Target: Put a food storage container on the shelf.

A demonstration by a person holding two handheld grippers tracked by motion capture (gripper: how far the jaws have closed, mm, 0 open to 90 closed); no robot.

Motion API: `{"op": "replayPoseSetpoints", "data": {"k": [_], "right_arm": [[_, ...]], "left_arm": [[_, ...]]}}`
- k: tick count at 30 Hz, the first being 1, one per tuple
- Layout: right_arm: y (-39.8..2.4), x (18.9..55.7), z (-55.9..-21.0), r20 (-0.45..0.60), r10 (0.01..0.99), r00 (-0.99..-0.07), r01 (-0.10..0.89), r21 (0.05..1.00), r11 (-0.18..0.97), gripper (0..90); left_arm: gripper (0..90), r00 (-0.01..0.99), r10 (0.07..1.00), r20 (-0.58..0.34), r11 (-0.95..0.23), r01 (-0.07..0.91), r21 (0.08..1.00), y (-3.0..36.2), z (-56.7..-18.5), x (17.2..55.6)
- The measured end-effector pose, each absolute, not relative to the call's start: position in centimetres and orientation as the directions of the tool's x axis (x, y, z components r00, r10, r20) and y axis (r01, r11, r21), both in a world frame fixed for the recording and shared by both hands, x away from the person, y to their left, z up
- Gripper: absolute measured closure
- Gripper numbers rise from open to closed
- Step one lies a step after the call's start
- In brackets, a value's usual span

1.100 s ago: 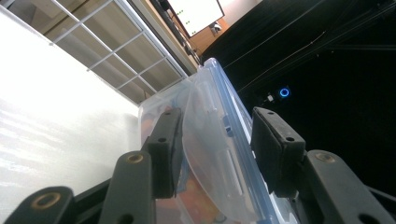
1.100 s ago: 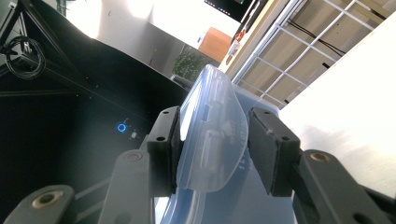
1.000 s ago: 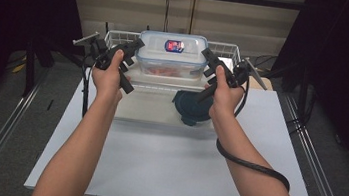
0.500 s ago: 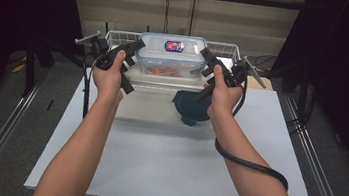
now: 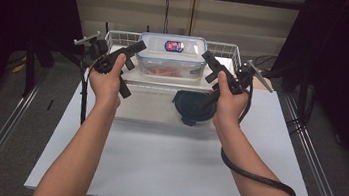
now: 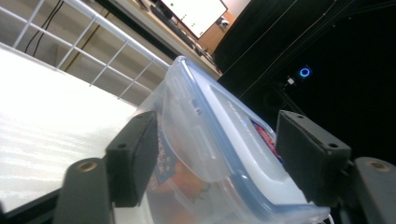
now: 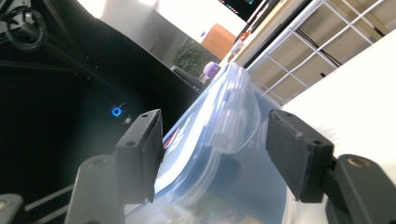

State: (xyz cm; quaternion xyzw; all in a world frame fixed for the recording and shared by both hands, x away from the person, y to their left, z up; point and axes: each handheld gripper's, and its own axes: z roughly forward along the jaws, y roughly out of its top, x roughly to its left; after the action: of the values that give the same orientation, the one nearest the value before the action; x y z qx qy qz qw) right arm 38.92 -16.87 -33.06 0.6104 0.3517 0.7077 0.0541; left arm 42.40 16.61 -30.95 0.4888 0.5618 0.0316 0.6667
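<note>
A clear plastic container (image 5: 171, 57) with a blue-rimmed lid and a red-and-blue label stands at the far side of the table, with orange food inside. My left gripper (image 5: 134, 69) is at its left end and my right gripper (image 5: 206, 79) at its right end. In the left gripper view, the jaws of the left gripper (image 6: 219, 158) stand apart astride the container's end flap (image 6: 205, 149). In the right gripper view, the right gripper (image 7: 219, 154) is likewise open around the opposite lid flap (image 7: 233, 126).
The container sits on a white raised board (image 5: 146, 104) in front of a white wire basket (image 5: 119, 36). A dark round bowl (image 5: 194, 108) lies under my right hand. The white table (image 5: 164, 162) stretches toward me, with metal rails along both sides.
</note>
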Motion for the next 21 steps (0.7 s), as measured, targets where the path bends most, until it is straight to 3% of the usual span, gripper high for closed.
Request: {"op": "replayPoseSetpoints", "data": {"k": [11, 21], "right_arm": [[-17.9, 36.5, -33.4, 0.828, 0.48, -0.29, 0.36, 0.559, -0.747, 32.7], [-19.2, 33.9, -34.4, 0.838, 0.44, -0.322, 0.384, 0.541, -0.748, 29.4]], "left_arm": [[22.7, 0.398, 0.601, -0.692, 0.511, 0.475, 0.717, 17.2, -31.4, 40.0], [18.0, 0.426, 0.565, -0.707, 0.492, 0.514, 0.703, 17.1, -32.7, 37.9]]}}
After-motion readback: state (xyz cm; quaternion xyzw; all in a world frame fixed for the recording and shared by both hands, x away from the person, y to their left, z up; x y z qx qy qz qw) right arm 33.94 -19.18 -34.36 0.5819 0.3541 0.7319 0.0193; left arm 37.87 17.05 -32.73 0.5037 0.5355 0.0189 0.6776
